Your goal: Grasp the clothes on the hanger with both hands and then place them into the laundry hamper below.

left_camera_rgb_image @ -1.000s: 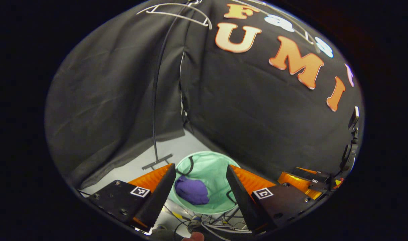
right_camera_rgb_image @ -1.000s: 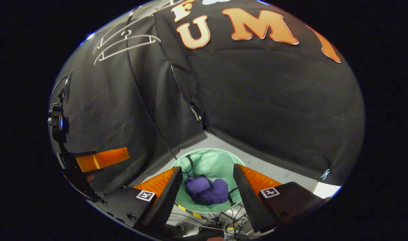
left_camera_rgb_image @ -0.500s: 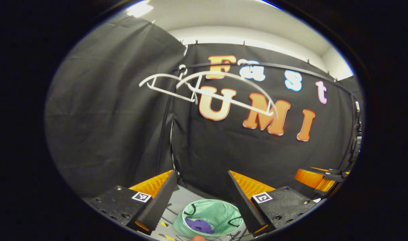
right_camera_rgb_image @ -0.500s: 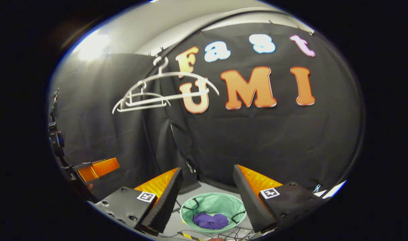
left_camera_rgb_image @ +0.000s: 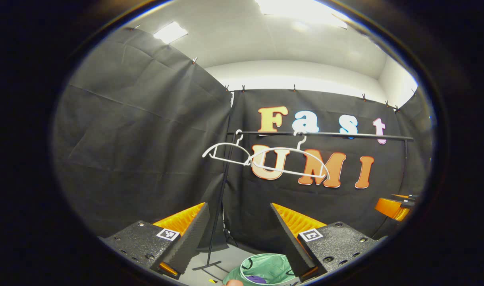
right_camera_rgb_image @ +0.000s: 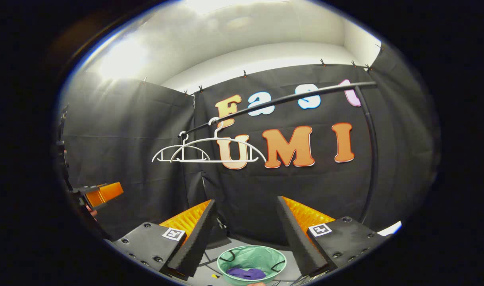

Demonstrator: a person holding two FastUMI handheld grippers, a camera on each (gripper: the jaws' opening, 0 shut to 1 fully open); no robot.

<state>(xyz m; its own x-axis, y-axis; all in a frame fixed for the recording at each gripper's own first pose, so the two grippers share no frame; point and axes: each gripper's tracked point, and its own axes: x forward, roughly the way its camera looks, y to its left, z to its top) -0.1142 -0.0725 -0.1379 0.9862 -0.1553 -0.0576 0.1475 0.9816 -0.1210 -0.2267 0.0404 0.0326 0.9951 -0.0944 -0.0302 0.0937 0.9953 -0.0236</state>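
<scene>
The purple clothes [right_camera_rgb_image: 247, 273] lie in a crumpled heap with no clear long axis at the bottom of the green laundry hamper [right_camera_rgb_image: 226, 260] on the floor, so the placing looks done. Above, two white hangers [right_camera_rgb_image: 210, 153] hang bare on the black rail [right_camera_rgb_image: 289, 99], long axes roughly along it. The left gripper [left_camera_rgb_image: 236, 234] and right gripper [right_camera_rgb_image: 245, 234] are both wide apart and empty, aimed at the booth wall above the hamper.

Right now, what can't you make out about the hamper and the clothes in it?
- Left gripper view: laundry hamper cut off by the bottom edge and a finger; purple clothes barely a sliver.
- Right gripper view: hamper front rim cut off; clothes too small to tell the garment.
</scene>
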